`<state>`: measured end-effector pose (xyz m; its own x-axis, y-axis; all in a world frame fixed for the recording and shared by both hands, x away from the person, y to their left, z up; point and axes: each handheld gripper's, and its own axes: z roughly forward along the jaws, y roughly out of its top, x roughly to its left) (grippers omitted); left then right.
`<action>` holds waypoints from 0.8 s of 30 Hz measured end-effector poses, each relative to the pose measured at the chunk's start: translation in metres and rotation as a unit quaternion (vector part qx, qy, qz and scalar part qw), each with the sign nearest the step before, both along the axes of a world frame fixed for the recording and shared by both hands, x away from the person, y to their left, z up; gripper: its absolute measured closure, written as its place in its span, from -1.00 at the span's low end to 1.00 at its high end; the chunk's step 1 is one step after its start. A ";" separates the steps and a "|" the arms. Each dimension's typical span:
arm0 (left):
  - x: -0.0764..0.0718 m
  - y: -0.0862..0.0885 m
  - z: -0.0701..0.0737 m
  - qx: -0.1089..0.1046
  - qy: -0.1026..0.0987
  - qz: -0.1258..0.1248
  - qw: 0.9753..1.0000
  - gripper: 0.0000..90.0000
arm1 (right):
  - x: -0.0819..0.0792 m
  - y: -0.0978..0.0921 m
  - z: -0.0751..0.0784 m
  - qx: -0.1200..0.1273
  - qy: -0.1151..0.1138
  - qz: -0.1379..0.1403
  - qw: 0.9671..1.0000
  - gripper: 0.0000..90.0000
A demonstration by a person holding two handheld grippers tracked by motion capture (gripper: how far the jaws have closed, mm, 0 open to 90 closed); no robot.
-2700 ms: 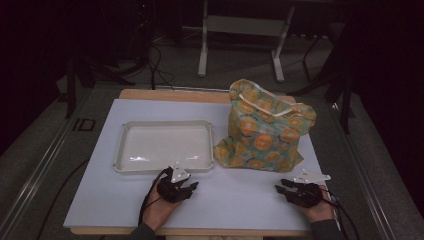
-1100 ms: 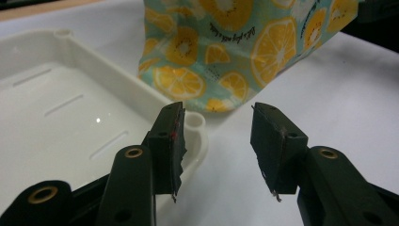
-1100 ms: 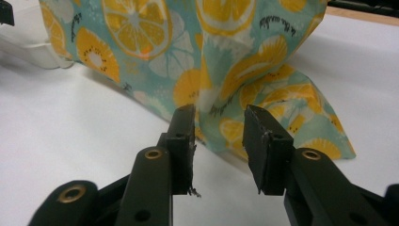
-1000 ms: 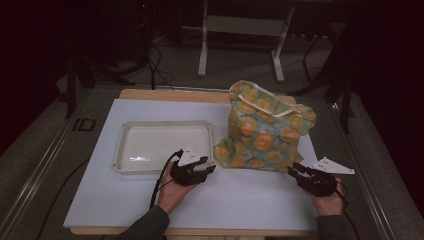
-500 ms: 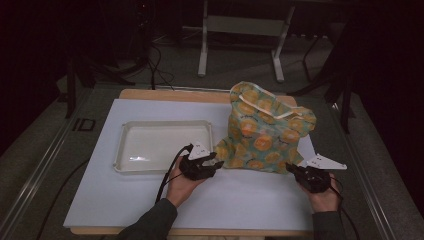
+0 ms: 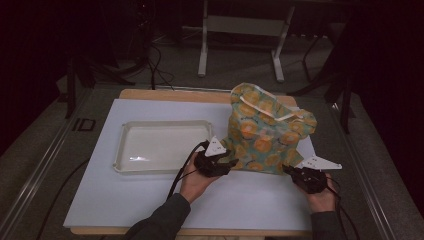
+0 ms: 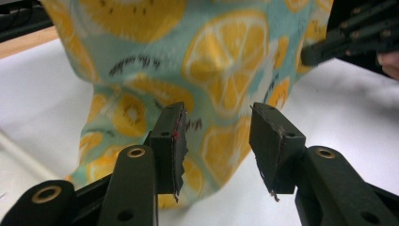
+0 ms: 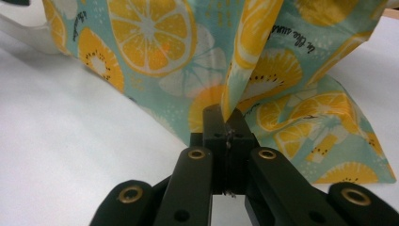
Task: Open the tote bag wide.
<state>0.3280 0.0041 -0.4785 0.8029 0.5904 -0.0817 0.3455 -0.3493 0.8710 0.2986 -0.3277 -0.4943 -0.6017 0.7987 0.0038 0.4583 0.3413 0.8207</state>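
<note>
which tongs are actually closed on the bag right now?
The right tongs: jaws pressed together, pinching a fold of the lemon-print bag. The left tongs stand open, the bag's lower corner in front of them, not gripped.

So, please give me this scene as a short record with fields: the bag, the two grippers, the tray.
bag: citrus-print bag, upright on the white table
left gripper: open, jaws on either side of the bag's lower corner
right gripper: shut on a fold of the bag
tray: white tray, left of the bag, nothing in it
</note>
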 end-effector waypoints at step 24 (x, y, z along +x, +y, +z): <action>0.009 -0.015 -0.019 0.053 0.042 -0.014 0.998 0.99 | -0.004 0.000 0.024 0.044 -0.034 -0.004 0.998 0.56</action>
